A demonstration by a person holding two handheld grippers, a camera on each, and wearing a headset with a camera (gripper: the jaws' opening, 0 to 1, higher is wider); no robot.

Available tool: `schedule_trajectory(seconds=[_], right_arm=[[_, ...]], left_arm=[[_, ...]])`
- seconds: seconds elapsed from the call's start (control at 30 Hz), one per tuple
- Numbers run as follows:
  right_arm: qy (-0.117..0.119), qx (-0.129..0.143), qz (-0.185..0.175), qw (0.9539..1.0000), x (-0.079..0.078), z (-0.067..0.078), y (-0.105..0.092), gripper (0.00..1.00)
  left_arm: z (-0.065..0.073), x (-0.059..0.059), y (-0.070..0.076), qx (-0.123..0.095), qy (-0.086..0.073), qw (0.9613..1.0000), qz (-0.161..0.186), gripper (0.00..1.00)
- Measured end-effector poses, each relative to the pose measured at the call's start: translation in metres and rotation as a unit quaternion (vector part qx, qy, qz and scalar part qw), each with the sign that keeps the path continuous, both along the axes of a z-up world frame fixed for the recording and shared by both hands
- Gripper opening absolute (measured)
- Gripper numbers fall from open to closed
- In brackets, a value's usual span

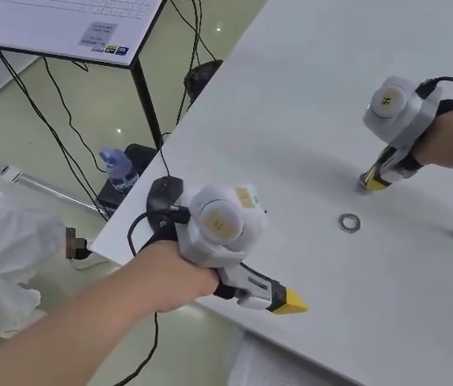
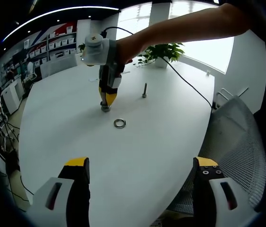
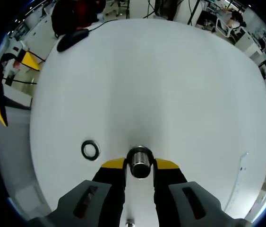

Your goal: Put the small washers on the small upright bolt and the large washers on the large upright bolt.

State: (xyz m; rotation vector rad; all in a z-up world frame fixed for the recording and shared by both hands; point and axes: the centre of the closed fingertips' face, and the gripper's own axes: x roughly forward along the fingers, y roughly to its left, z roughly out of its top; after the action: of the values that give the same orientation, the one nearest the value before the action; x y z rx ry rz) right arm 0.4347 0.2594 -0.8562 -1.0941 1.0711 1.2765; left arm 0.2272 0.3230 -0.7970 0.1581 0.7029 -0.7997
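Your left gripper (image 1: 294, 304) hangs with jaws apart, the right gripper (image 1: 373, 182) clamps the large bolt (image 3: 140, 161); the loose washer (image 1: 349, 223) probably goes on next.

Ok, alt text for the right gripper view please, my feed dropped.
The right gripper has its tongs shut on the large bolt, seen end-on, upright on the white table. A loose washer lies just left of the tongs, apart from them; the left gripper, open, is at the left edge.

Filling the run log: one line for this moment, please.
left gripper open | right gripper shut on large bolt | washer on table
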Motion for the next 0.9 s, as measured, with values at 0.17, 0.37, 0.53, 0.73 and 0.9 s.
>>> schedule_trajectory(seconds=[0.17,0.37,0.53,0.73,0.9], right_arm=[[0.002,-0.002,-0.002,1.0,-0.0033,-0.003,-0.0009,0.22],[0.001,-0.003,-0.002,1.0,-0.0068,-0.0049,-0.001,0.22],[0.001,-0.003,-0.001,1.0,-0.006,-0.0085,-0.0016,0.22],[0.002,-0.001,-0.003,1.0,-0.0069,-0.0065,-0.0012,0.22],[0.002,-0.002,-0.004,1.0,-0.0079,-0.0056,-0.0015,0.22]], left_arm=[[-0.0001,0.0001,0.0001,-0.001,0.0,1.0,0.001,0.9],[0.0002,0.0003,0.0007,-0.001,0.001,1.0,0.001,0.9],[0.0001,0.0,0.0011,0.0,0.001,1.0,0.0,0.9],[-0.0005,-0.0009,0.0018,0.001,0.003,1.0,0.0,0.89],[0.0003,-0.0003,0.0015,0.0,0.002,1.0,-0.001,0.89]])
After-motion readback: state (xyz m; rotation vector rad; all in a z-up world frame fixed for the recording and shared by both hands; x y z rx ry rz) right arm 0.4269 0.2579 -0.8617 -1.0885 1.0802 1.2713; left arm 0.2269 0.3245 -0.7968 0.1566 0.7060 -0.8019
